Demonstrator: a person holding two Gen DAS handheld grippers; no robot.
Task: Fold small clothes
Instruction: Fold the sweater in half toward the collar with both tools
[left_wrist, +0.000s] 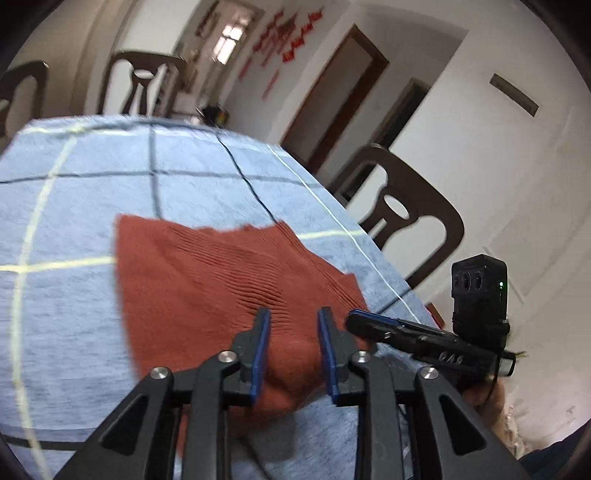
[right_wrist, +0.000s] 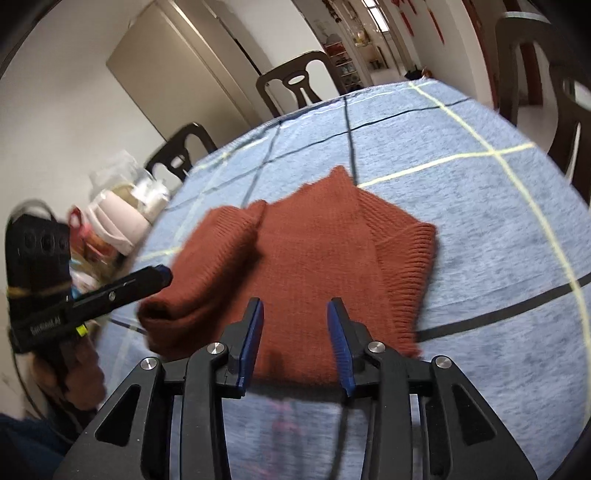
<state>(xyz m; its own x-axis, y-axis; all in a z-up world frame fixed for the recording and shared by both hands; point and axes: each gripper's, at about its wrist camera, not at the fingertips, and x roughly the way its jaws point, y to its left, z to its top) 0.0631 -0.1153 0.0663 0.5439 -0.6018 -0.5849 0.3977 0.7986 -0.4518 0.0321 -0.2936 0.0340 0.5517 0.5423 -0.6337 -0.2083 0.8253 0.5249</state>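
Already the rust sweater (right_wrist: 295, 258) lies folded mid-frame on the tablecloth (right_wrist: 480, 221); left gripper (left_wrist: 293, 350) and right gripper (right_wrist: 295, 339) gape partway, empty; tidying remains.

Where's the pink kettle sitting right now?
In the right wrist view, the pink kettle stands at the far left, just off the blue checked tablecloth, behind the left gripper.

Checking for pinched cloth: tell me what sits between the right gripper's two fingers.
Right wrist view: only the rust-red sweater lying below the gap of the right gripper; the fingers stand apart, not pressing it.
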